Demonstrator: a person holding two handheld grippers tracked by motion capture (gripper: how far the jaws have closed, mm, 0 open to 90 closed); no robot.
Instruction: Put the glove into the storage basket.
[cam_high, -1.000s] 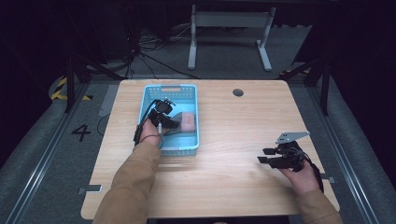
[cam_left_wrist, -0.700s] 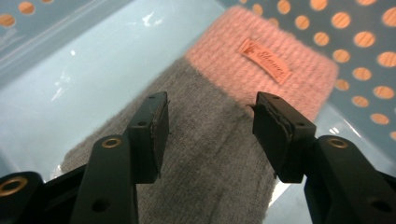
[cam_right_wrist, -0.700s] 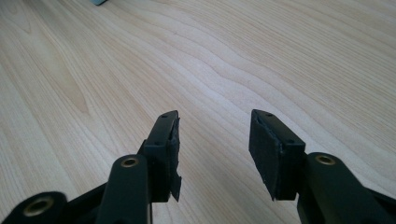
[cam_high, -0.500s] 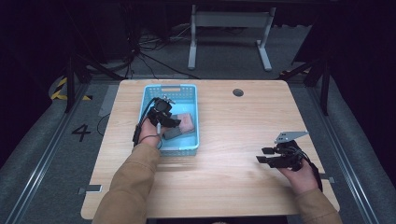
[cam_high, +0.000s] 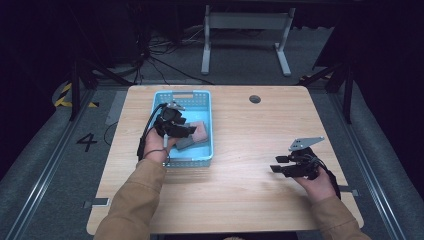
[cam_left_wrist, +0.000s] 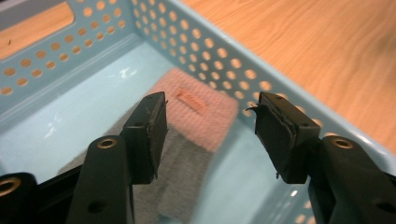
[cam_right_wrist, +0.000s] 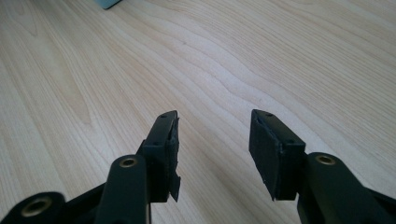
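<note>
Left gripper (cam_left_wrist: 208, 123) agape above pink cloth (cam_left_wrist: 198, 114) (label unreadable), right gripper (cam_right_wrist: 212, 140) agape, both empty

Tan long sleeves (cam_high: 135, 200) on both arms. Black left gripper (cam_high: 181, 131) with black cable (cam_high: 145, 137); black right gripper (cam_high: 276, 164) topped by grey three-cornered plate (cam_high: 304, 143). Brass-ringed screw holes (cam_left_wrist: 107, 143) on the jaws.

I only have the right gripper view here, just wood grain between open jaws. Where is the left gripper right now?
Observer: The left gripper is over the blue basket at the far left; its jaws have just been opening, with nothing between them.
Operator: What's in the basket?
Observer: A pink cloth and a grey cloth, lying against each other on its floor.
Operator: Where's my gripper relative to that?
Observer: The right gripper is at the near right of the table, well apart from the basket.
</note>
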